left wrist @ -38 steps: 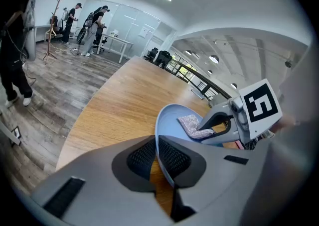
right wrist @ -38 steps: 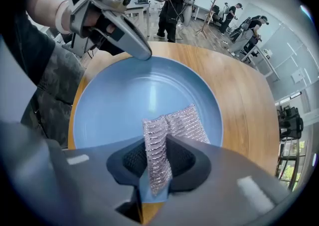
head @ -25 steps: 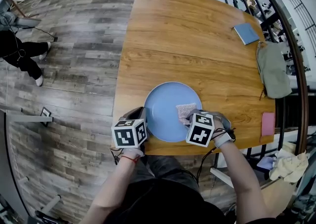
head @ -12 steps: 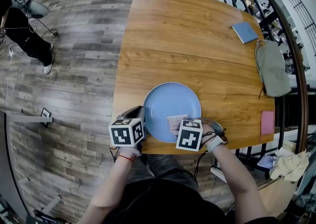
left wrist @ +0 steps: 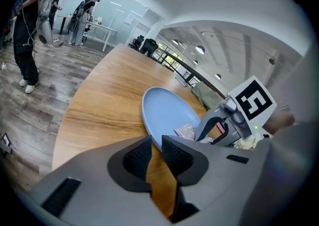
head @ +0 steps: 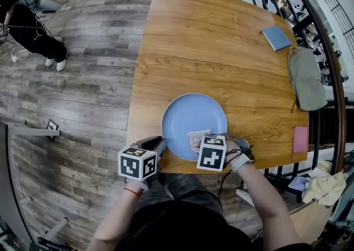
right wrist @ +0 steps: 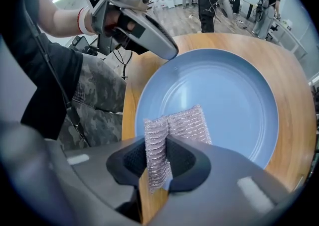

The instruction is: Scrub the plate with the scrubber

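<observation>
Head view: a blue plate (head: 193, 113) lies on the wooden table (head: 199, 40) close to its near edge. The silvery scrubber (head: 197, 136) rests on the plate's near part, and the right gripper (head: 202, 145) reaches onto it from the near side. The left gripper (head: 159, 145) is at the plate's near-left rim. On the table's right side, well apart from the plate, lie a blue notebook (head: 275, 37), a grey-green bag (head: 306, 78) and a pink pad (head: 299, 138).

Left gripper view: the left gripper (left wrist: 155, 145) has its jaws drawn almost together. Only a thin slit of bare table shows between them, and nothing is held. The plate (left wrist: 164, 110) begins just past the tips. Farther right, the scrubber (left wrist: 187, 131) sits on the plate under the right gripper (left wrist: 212, 126).

Right gripper view: the right gripper (right wrist: 157, 163) is clenched on the scrubber (right wrist: 172, 130), a folded metallic mesh whose free end lies on the plate (right wrist: 224, 100). The left gripper (right wrist: 169, 53) has its tip at the plate's rim.
</observation>
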The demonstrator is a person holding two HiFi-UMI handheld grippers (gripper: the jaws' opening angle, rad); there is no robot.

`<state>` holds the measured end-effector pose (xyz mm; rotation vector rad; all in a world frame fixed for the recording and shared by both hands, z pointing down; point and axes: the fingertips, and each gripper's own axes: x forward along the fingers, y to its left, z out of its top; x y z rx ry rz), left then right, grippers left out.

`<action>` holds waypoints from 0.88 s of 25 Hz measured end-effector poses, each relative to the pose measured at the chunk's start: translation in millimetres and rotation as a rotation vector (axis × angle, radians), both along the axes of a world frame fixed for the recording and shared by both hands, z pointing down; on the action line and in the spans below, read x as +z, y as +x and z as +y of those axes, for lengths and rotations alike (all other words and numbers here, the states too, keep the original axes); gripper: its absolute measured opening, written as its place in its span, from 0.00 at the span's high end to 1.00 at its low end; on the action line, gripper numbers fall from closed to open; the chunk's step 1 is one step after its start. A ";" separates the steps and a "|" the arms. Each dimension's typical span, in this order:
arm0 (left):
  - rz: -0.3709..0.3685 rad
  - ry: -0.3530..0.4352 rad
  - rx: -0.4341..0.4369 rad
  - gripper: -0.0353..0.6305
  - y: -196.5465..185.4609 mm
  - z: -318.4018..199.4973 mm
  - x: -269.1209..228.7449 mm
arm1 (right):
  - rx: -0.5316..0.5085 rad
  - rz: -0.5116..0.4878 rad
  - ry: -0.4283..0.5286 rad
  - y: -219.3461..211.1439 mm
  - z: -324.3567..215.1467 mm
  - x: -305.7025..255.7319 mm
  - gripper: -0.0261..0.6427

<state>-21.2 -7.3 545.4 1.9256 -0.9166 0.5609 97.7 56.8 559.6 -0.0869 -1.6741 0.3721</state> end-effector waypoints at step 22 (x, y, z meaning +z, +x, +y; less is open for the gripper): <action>0.020 -0.026 0.049 0.86 7.8 2.3 1.6 | -0.087 -0.085 0.145 -68.7 -65.6 4.3 0.82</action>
